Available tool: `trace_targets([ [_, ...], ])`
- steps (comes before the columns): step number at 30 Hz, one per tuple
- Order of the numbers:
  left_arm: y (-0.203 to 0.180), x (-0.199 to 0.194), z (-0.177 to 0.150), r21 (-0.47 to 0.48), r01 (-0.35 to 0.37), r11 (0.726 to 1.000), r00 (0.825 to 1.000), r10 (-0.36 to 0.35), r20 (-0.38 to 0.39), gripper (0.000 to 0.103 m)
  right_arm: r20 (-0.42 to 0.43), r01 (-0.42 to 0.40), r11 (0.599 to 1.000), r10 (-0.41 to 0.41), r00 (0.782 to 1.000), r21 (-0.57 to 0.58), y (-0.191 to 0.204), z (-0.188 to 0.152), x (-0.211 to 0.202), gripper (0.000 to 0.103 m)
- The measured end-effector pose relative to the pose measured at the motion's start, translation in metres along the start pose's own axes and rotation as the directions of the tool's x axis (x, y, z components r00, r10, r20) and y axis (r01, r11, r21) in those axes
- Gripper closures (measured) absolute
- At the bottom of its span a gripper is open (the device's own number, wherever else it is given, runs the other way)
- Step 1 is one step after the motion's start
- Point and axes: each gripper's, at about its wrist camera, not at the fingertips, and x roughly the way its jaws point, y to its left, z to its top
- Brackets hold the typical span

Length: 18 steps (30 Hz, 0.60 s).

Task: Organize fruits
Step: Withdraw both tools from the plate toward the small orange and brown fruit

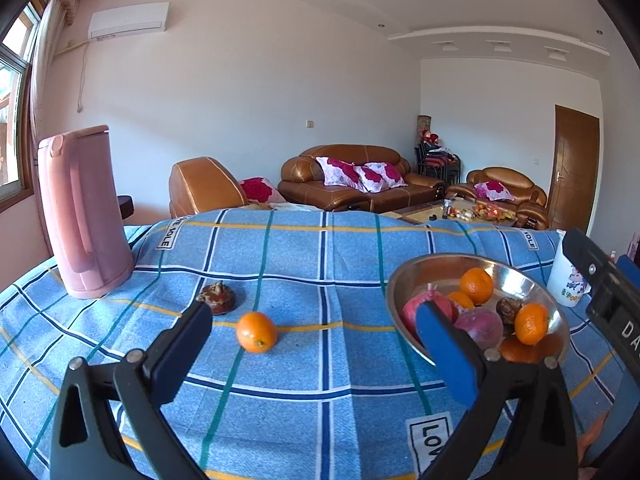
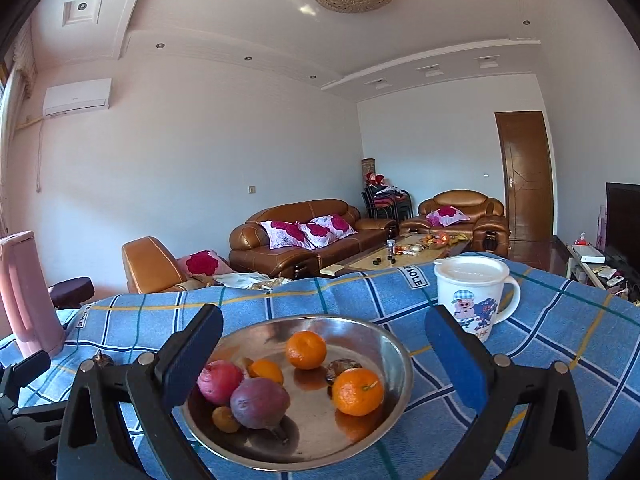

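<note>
Currently a loose orange is approached by the left gripper, jaws spread wide, nothing held. Right gripper, likewise wide and unloaded, is poised over the bowl. Probable next: jaws lowered astride the orange, then closed.

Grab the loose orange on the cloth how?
Take the orange across its widest middle with the left gripper, coming from the near side. It is round, sits alone on the flat cloth, and the open jaws already straddle it.

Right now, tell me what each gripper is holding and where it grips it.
Nothing is held. The left gripper is open, with the loose orange lying on the tablecloth between its fingers, ungripped. The right gripper is open over the metal bowl.
</note>
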Motion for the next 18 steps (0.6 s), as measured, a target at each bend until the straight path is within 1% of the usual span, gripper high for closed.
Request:
trace_targets([
  [2,0.011,0.001,0.001,-0.005,-0.013,1.000,1.000,0.013,0.000,0.000,-0.013,-0.006,1.000,0.006,1.000,0.000,0.012,-0.001,0.004,0.001],
  [8,0.038,0.005,0.002,0.024,-0.061,0.998,0.998,0.061,0.004,0.000,-0.037,-0.068,0.998,0.068,0.997,0.003,0.043,-0.006,0.010,0.001],
  [11,0.054,0.009,0.004,0.033,-0.078,0.996,0.997,0.078,-0.003,0.000,-0.050,-0.095,0.995,0.096,0.994,0.025,0.056,-0.008,0.013,0.001],
  [14,0.074,0.015,0.006,0.055,-0.120,0.991,0.993,0.120,-0.007,0.000,-0.056,-0.116,0.993,0.116,0.992,0.014,0.072,-0.010,0.015,0.001],
  [18,0.107,0.028,0.009,0.055,-0.175,0.983,0.983,0.177,-0.045,0.000,-0.085,-0.156,0.987,0.154,0.984,-0.020,0.094,-0.012,0.022,0.001],
])
